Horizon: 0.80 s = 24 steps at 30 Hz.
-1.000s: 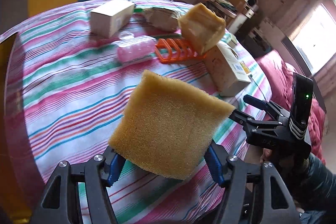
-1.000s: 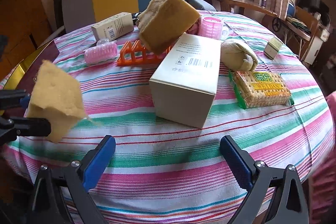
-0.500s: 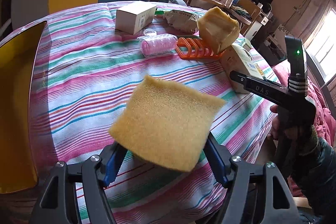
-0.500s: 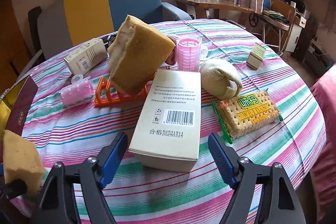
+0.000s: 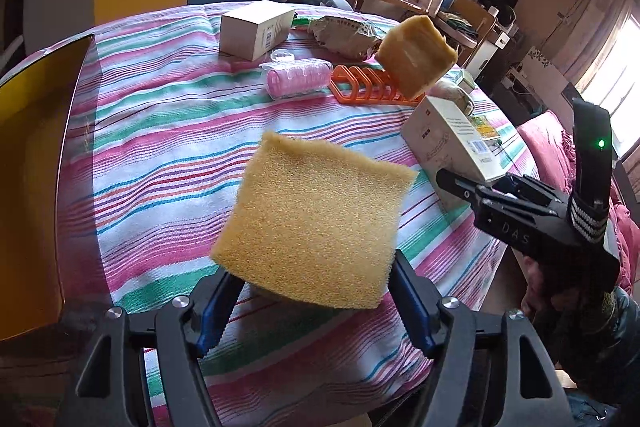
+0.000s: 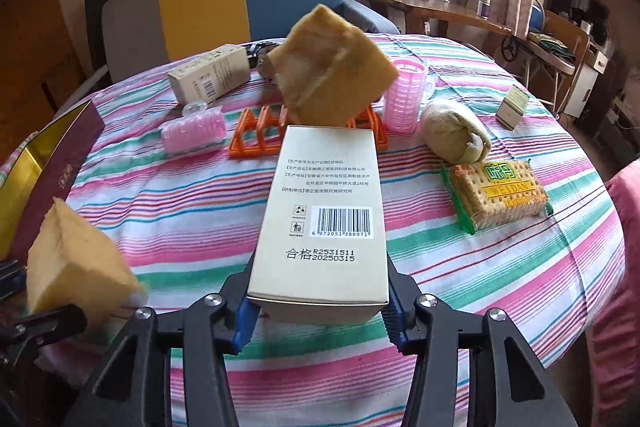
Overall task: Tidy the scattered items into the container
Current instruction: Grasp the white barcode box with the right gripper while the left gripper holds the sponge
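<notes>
Striped cloth in pink, green and white covers the round surface [image 6: 520, 267], where scattered goods wait to be tidied into the gold-lined container [image 5: 32, 155] open at its left edge. Largest of the loose items, a cream cardboard carton [image 6: 324, 223] lies lengthwise at the near middle; the right tool [image 6: 318, 319] has its blue pads against the carton's two long sides at the near end, though whether it is gripping firmly cannot be told. Rigid and smooth-faced, the carton looks light but could slip or swing, so a hold nearer its middle would likely steady it. The left tool [image 5: 316, 297] is closed on the near edge of a flat yellow sponge [image 5: 316, 223], held clear above the cloth just right of the container; soft and feather-light, it squashes under the pads and flops little. A second, thicker sponge [image 6: 332, 71] stands wedged in an orange rack [image 6: 256, 135] at the far middle. Smaller pieces lie around it: a biscuit packet [image 6: 496, 193] at right, a pink roller [image 6: 192, 135] at left.
</notes>
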### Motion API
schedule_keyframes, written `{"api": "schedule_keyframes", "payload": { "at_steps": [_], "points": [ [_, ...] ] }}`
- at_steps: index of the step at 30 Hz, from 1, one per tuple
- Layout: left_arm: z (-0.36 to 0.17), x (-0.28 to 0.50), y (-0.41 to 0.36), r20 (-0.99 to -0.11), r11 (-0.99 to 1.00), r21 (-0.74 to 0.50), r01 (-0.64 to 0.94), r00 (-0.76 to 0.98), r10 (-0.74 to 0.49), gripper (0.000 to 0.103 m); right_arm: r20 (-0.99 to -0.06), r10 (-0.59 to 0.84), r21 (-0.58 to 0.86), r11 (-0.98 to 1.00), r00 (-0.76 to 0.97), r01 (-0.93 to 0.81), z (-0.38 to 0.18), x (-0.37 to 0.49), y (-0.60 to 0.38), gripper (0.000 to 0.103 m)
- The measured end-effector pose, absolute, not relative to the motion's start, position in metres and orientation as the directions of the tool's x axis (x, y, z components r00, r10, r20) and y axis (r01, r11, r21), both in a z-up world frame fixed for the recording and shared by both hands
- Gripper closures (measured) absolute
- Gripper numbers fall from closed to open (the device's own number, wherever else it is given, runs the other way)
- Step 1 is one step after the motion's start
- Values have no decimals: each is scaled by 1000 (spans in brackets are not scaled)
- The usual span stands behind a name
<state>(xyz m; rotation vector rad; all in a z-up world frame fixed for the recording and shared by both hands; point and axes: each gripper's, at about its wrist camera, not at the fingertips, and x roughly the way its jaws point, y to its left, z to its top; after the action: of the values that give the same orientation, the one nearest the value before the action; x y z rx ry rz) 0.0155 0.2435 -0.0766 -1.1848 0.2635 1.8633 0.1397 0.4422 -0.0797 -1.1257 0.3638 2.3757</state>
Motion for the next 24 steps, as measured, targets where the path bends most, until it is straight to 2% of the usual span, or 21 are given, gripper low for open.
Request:
{"api": "schedule_keyframes", "payload": {
  "at_steps": [4, 21, 24],
  "points": [
    [-64, 16, 240, -785, -592, -250, -766, -197, 587, 20, -792, 286, 27, -866, -539, -499, -85, 145, 430, 52],
    [-69, 8, 263, -808, -527, -200, -826, -165, 565, 19, -790, 301, 16, -861, -534, -508, -92, 140, 430, 45],
    [-75, 6, 264, -814, -536, -222, -815, -148, 562, 23, -786, 309, 5, -863, -535, -505, -91, 137, 429, 46]
  ]
}}
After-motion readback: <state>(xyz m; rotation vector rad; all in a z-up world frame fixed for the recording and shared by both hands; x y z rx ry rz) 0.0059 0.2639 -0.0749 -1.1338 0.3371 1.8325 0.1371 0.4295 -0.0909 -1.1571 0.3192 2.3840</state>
